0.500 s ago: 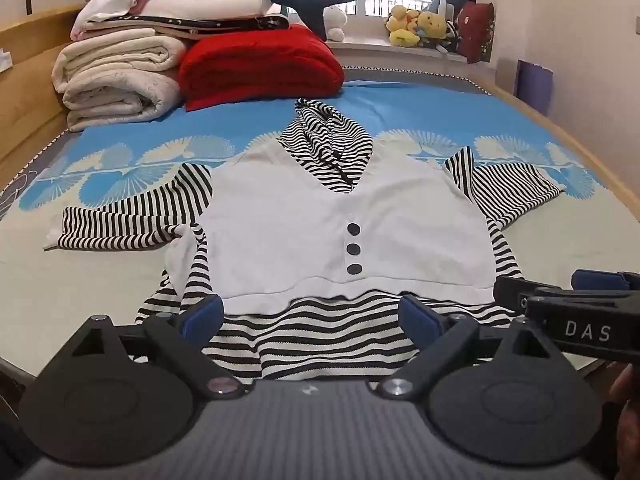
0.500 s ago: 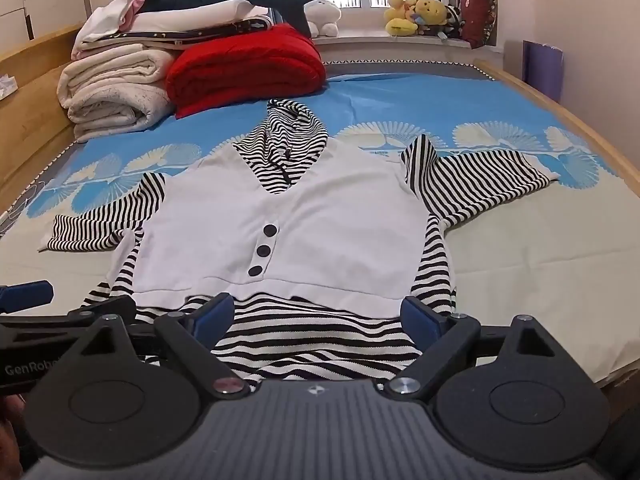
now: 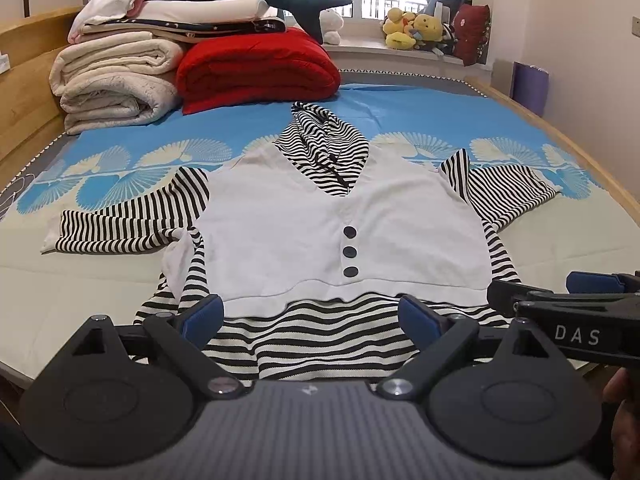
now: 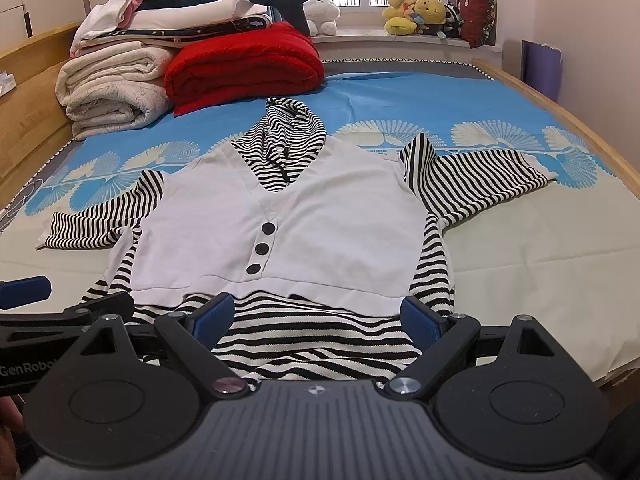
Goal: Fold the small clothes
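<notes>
Garment: striped hooded top (image 3: 340,232) with a white vest front, spread flat, face up, on the bed (image 3: 80,280).
Heading: hood (image 3: 324,140) points to the far window, hem toward the cameras; long axis runs near to far, sleeves out sideways.
Handling: looks light, soft and limp, so it will sag and crease; best pinched at the hem corners or sleeve cuffs.
Left gripper (image 3: 310,314): jaws spread wide, nothing held, over the hem.
Right gripper (image 4: 316,314): the same, empty.

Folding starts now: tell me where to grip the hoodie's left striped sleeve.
Grip the left sleeve at its cuff end, coming from the outer left. It lies flat and stretched outward on the bed, so the free cuff lifts and swings across the white front.
</notes>
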Tool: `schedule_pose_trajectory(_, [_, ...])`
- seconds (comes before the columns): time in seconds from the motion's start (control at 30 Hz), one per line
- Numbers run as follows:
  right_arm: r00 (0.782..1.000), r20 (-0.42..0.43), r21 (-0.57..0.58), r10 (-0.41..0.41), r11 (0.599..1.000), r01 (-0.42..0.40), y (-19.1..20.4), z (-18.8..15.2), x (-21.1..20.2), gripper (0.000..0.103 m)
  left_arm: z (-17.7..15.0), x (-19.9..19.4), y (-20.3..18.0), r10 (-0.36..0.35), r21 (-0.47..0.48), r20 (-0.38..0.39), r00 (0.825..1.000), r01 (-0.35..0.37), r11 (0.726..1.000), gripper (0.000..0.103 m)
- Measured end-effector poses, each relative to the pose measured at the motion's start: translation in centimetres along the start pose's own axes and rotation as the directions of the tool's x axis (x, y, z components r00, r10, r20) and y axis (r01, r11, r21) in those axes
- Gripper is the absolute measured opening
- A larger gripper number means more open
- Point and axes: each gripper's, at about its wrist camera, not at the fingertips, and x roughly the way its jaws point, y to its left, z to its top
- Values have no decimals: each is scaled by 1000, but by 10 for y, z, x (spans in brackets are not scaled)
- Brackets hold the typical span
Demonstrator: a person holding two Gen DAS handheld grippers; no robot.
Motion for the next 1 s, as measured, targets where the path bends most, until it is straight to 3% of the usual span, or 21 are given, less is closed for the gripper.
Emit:
schedule_pose_trajectory(0.8, [1000,0,-12,-15,1000,15,9,1,-4,91,1,-1,-1,-2,1,1,1000,2,1000,96])
schedule_pose_trajectory(0.9, [1000,1,-5,-10,1000,10,8,1,-4,83,1,-1,-2,-5,7,4,1000,5,1000,93])
schedule_pose_trajectory(1.0, [1000,0,28,6,1000,-6,2,4,-6,56,6,-2,2,0,6,19,1000,0,1000,81])
